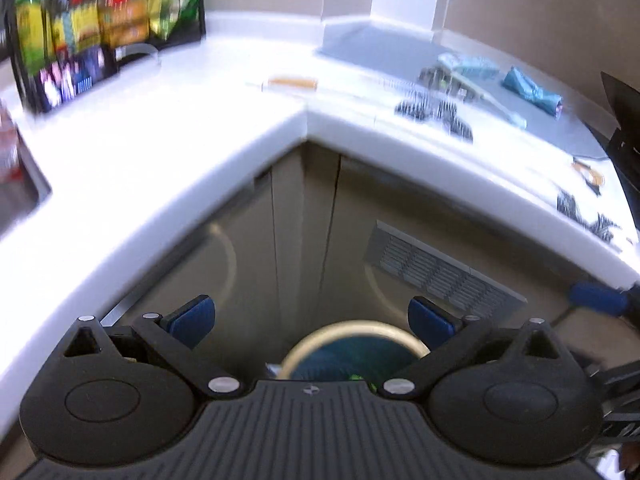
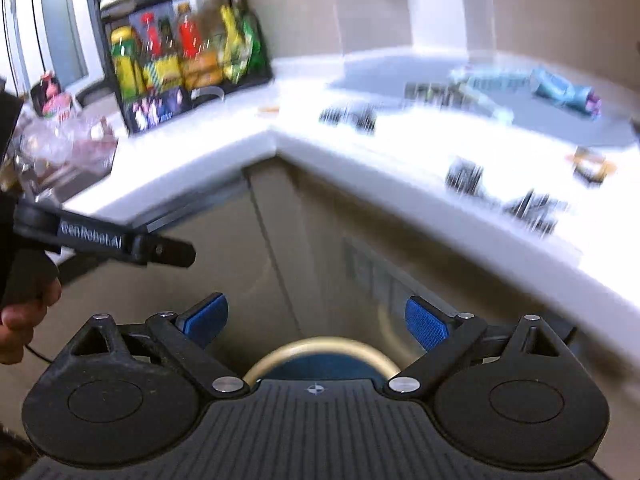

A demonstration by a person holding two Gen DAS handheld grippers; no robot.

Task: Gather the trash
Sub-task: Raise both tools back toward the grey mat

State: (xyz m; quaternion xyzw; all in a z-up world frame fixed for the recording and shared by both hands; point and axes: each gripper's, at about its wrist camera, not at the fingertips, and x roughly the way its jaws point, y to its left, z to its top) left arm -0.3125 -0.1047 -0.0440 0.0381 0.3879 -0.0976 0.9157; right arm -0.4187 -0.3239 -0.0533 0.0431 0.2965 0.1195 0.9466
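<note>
Both views are motion-blurred. My left gripper (image 1: 312, 320) is open and empty, above a round bin (image 1: 354, 350) with a pale rim and a blue liner that stands on the floor in the counter corner. My right gripper (image 2: 316, 318) is open and empty above the same bin (image 2: 320, 356). Trash lies on the white L-shaped counter (image 1: 200, 148): a teal wrapper (image 1: 532, 90), a light-blue packet (image 1: 468, 64), dark crumpled pieces (image 1: 432, 110) and an orange stick (image 1: 292, 80). In the right view the teal wrapper (image 2: 564, 92) and dark pieces (image 2: 348, 116) show too.
A black rack of bottles and snack bags (image 1: 100, 28) stands at the back left of the counter (image 2: 400, 148). A sink with clear plastic items (image 2: 60, 148) is at left. A vent grille (image 1: 440, 272) is in the cabinet front. The left gripper's arm (image 2: 104, 240) crosses the right view.
</note>
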